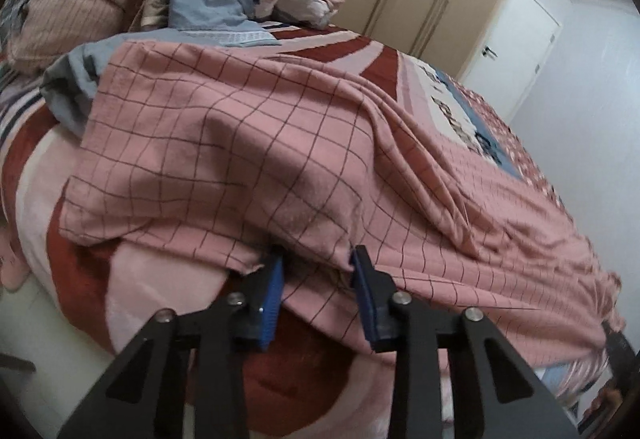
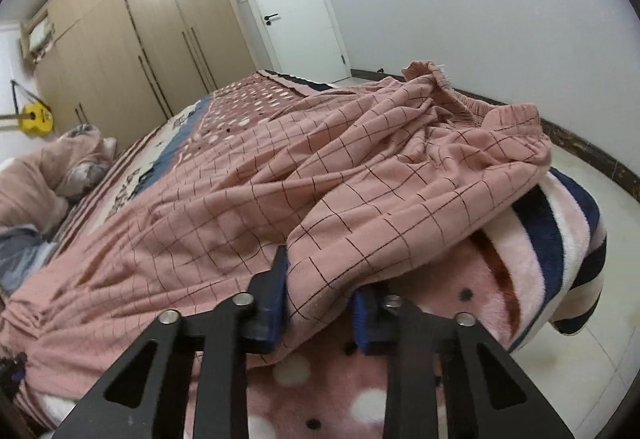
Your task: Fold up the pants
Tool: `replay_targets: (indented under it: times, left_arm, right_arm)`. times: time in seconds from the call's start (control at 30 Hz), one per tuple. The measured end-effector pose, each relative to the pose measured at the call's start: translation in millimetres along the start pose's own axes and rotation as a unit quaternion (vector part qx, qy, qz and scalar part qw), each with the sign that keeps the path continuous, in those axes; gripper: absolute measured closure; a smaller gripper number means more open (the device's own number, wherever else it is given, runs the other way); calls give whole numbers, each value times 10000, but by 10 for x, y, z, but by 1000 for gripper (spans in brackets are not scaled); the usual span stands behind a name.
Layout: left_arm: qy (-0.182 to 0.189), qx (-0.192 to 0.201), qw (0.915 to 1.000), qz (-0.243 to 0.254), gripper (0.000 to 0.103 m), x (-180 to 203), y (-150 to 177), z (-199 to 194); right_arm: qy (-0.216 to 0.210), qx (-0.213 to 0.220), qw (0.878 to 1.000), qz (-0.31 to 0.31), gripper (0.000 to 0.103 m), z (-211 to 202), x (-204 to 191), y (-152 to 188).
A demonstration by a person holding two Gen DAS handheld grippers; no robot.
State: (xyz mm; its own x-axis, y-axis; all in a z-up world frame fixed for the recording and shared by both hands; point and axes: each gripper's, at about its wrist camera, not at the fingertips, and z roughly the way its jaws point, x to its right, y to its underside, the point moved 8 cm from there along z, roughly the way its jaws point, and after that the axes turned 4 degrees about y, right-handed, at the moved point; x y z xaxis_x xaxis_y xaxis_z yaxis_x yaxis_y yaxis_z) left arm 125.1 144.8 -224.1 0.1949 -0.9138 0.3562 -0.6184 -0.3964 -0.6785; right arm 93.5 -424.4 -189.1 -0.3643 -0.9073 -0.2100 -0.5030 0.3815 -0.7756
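Left wrist cam: my left gripper has its jaws apart around the near edge of the pink checked pants spread on the blanket. Right wrist cam: right gripper is spread too, a pants fold between its pads, waistband far right.

You see soft matt checked cloth pants, a fluffy fleece blanket, and a smooth wood-look wardrobe with a slight sheen.
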Motion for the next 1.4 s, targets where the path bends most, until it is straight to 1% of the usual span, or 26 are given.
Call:
replay_targets:
  times: [0.1, 0.23, 0.27, 0.3, 0.37, 0.4, 0.43, 0.47, 0.5, 0.6, 0.73, 0.77, 0.8, 0.83, 0.87, 0.9, 0.93, 0.97, 1.0, 1.07, 1.27, 1.4]
  left_arm:
    - [-172, -46, 9996, 196, 72, -27, 60, -71]
    - [-310, -205, 9992, 156, 72, -158, 184, -159]
    - [-248, -239, 9994, 90, 72, -195, 209, -160]
    - [-166, -262, 9995, -28, 69, -237, 231, -186]
    - [109, -289, 9991, -279, 55, -272, 262, -231]
    - [288, -314, 9985, -345, 41, -250, 282, -238]
    - [520, -346, 9971, -424, 34, -230, 289, -228]
    - [717, -355, 9953, -548, 32, -220, 291, -211]
    - [796, -355, 9941, -652, 31, -223, 288, -194]
    - [896, -264, 9917, -883, 29, -250, 233, -147]
    - [967, -27, 9898, -1042, 30, -263, 118, -113]
    - [953, 29, 9899, -1048, 31, -270, 86, -113]
    - [906, 87, 9902, -1055, 39, -275, 55, -105]
    - [810, 159, 9912, -1039, 55, -285, 19, -94]
    - [773, 173, 9916, -1021, 64, -282, -16, -74]
    - [788, 148, 9915, -1029, 75, -282, -39, -62]
    - [859, 114, 9907, -1049, 84, -268, -50, -46]
    - [912, 102, 9906, -1015, 92, -246, -60, -45]
    - [944, 117, 9909, -947, 96, -225, -72, -57]
    - [854, 281, 9928, -792, 97, -188, -104, -162]
    - [776, 691, 9935, -471, 98, -114, -266, -556]
    - [794, 936, 9919, -333, 98, -51, -450, -744]
  right_arm:
    - [8, -47, 10000, -53, 88, -101, 87, 78]
    - [-23, -126, 9999, -15, 88, -163, 136, 136]
    - [-19, -141, 9999, -26, 88, -186, 148, 151]
    - [-14, -155, 9999, -43, 88, -196, 151, 162]
    - [-10, -176, 9998, -42, 88, -211, 152, 180]
    - [-21, -191, 9998, -12, 88, -229, 162, 185]
    - [-51, -209, 9998, 40, 88, -246, 173, 188]
    - [-92, -218, 9997, 78, 87, -249, 178, 191]
    - [-191, -217, 9994, 167, 85, -269, 197, 192]
    - [-449, -255, 9978, 419, 75, -283, 248, 196]
    - [-668, -259, 9960, 526, 68, -277, 252, 188]
    - [-706, -253, 9957, 539, 67, -273, 243, 177]
    - [-727, -249, 9956, 539, 67, -264, 238, 164]
    - [-747, -247, 9955, 537, 67, -253, 228, 145]
    - [-726, -236, 9957, 534, 70, -250, 223, 130]
    - [-708, -216, 9959, 524, 78, -244, 218, 116]
    - [-671, -191, 9963, 498, 83, -241, 211, 97]
    - [-641, -150, 9968, 455, 88, -255, 205, 73]
    - [-646, -100, 9969, 431, 90, -275, 198, 52]
    - [-641, -4, 9973, 372, 92, -327, 173, 12]
    - [-756, 413, 9962, 115, 94, -555, 66, -222]
    - [-839, 671, 9940, -205, 94, -656, -107, -498]
